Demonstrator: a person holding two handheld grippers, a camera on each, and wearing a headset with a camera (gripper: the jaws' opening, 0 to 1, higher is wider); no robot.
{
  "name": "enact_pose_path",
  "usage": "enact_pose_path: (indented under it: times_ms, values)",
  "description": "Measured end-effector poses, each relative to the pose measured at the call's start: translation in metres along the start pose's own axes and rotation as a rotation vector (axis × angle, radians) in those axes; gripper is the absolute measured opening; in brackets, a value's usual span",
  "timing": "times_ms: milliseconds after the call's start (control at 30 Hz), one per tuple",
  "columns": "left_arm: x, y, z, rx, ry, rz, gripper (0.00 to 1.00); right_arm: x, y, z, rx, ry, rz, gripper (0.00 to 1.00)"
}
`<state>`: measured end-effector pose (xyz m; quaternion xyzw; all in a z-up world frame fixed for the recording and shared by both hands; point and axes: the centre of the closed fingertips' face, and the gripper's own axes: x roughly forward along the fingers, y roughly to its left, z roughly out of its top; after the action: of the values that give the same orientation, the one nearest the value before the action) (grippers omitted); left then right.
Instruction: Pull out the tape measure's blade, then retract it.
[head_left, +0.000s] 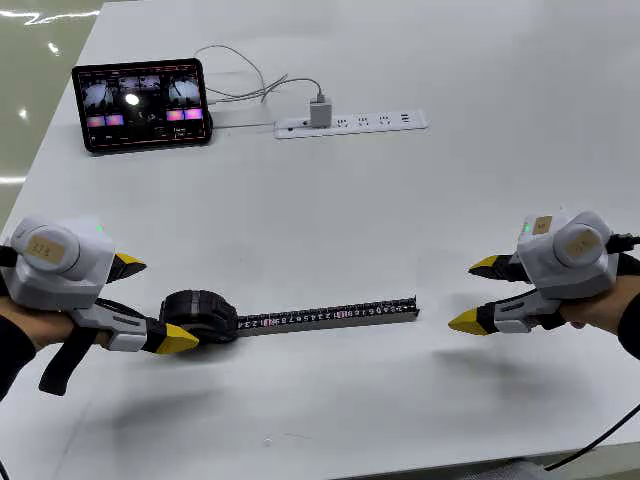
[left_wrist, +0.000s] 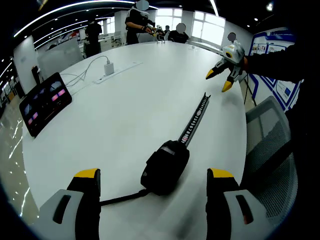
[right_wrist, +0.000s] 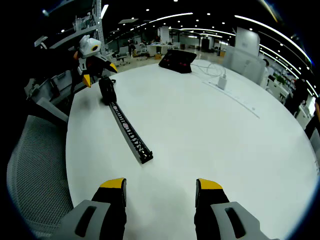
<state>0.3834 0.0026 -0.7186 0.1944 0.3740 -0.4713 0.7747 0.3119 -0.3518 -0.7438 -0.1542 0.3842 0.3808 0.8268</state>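
Observation:
A black tape measure (head_left: 200, 315) lies on the white table (head_left: 400, 230) with its dark blade (head_left: 330, 316) drawn out to the right. My left gripper (head_left: 155, 303) is open, its yellow-tipped jaws on either side of the case (left_wrist: 165, 166) without closing on it. The blade (left_wrist: 196, 118) runs away from the case toward my right gripper (left_wrist: 220, 80). That right gripper (head_left: 478, 293) stands open a short way right of the blade's end (right_wrist: 145, 155), holding nothing. In the right gripper view the case (right_wrist: 107, 92) sits far off beside the left gripper (right_wrist: 97, 70).
A tablet (head_left: 142, 103) with a lit screen lies at the far left. A white power strip (head_left: 350, 123) with a plugged charger and cables sits at the back middle. An office chair (left_wrist: 267, 145) stands beside the table edge. People stand in the background.

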Motion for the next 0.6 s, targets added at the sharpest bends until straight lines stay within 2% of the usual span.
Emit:
enact_pose_path:
  times_ms: [267,367,433,500,600]
  values:
    - [-0.007,0.003,-0.001,-0.055,-0.043,0.035,0.90,-0.011,0.005,-0.006,0.048,-0.030,-0.020,0.56]
    - [-0.008,0.007,-0.004,-0.068,-0.053,0.072,0.99,-0.016,0.005,-0.006,0.055,-0.057,-0.050,0.58]
    - [-0.011,0.010,-0.005,-0.077,-0.064,0.085,0.99,-0.019,0.006,-0.009,0.047,-0.061,-0.064,0.60]
    - [-0.012,0.007,-0.008,-0.102,-0.070,0.073,0.99,-0.023,0.005,-0.011,0.054,-0.067,-0.081,0.62]
    - [-0.015,0.006,-0.010,-0.097,-0.082,0.085,0.99,-0.027,0.003,-0.014,0.074,-0.084,-0.098,0.66]
